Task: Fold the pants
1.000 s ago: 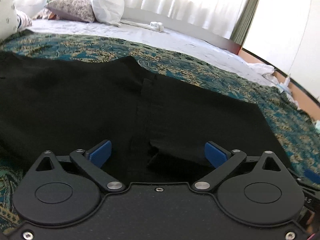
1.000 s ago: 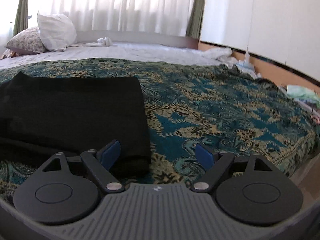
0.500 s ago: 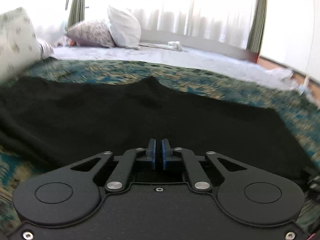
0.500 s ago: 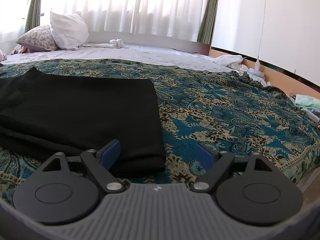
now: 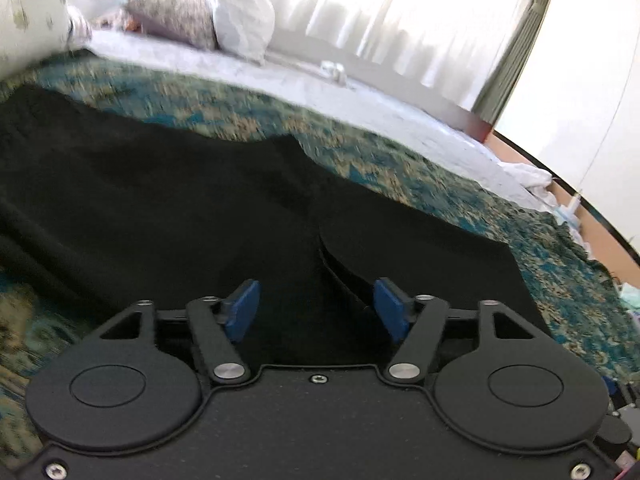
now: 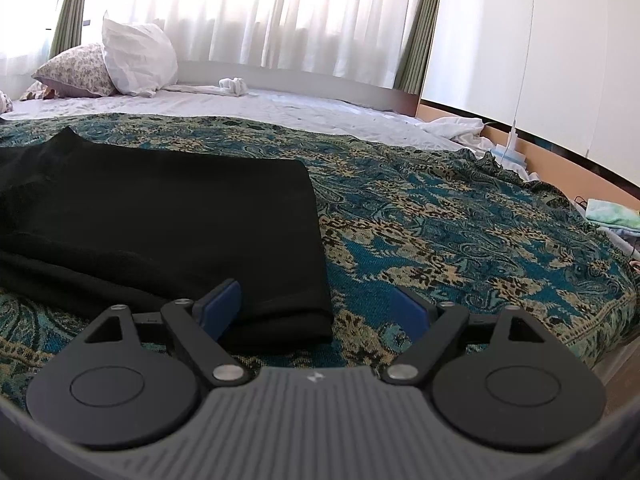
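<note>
Left gripper (image 5: 316,308) just opening again after a full pinch half a second back, fingers (image 5: 242,310) now parted halfway over the black pants (image 5: 180,208), nothing clamped between them; cloth let go, so likely a fold edge set down. Tilted down toward the cloth, view rolled and blurred with motion. Pants lying flat on the patterned bedspread (image 6: 440,232). Right gripper (image 6: 316,312) steady, wide open, straddling the folded corner near the hem, gripping nothing, angled gently downward.
</note>
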{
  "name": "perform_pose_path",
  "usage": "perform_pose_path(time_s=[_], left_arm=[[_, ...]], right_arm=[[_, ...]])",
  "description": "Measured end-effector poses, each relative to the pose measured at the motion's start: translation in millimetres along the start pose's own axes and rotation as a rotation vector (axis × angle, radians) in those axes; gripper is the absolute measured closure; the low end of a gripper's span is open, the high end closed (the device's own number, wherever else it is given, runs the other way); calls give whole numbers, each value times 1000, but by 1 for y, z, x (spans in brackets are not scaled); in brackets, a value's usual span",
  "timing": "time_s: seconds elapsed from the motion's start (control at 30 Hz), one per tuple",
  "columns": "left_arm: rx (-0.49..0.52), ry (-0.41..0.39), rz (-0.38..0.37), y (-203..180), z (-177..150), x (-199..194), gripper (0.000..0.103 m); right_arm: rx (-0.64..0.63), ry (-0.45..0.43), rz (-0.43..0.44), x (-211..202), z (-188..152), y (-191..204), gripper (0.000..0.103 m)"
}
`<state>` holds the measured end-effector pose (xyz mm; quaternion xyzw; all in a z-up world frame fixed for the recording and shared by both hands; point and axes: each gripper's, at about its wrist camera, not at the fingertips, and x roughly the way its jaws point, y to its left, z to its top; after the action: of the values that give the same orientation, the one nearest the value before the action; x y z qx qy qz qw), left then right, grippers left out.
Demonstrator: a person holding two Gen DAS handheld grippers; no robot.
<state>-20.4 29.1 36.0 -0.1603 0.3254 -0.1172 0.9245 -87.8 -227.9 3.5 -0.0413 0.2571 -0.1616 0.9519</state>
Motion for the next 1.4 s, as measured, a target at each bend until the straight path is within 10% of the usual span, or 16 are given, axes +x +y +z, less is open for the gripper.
perform_pose_path(time_s=[0.17, 0.4, 0.5, 0.57, 1.4], left_arm=[[-74, 16, -85, 4, 1, 4, 17], [-126, 39, -99, 13, 2, 11, 20], [56, 16, 58, -12, -6, 16, 86], [80, -19, 73, -17, -11, 11, 93], [206, -85, 106, -8, -31, 4, 88]], right_arm=[[-17, 0, -5, -1, 1, 1, 13], [-18, 0, -14, 1, 1, 2, 12], [-24, -1, -22, 1, 2, 3, 12], [-29, 0, -23, 0, 3, 4, 12], [-36, -24, 108, -3, 29, 26, 11]])
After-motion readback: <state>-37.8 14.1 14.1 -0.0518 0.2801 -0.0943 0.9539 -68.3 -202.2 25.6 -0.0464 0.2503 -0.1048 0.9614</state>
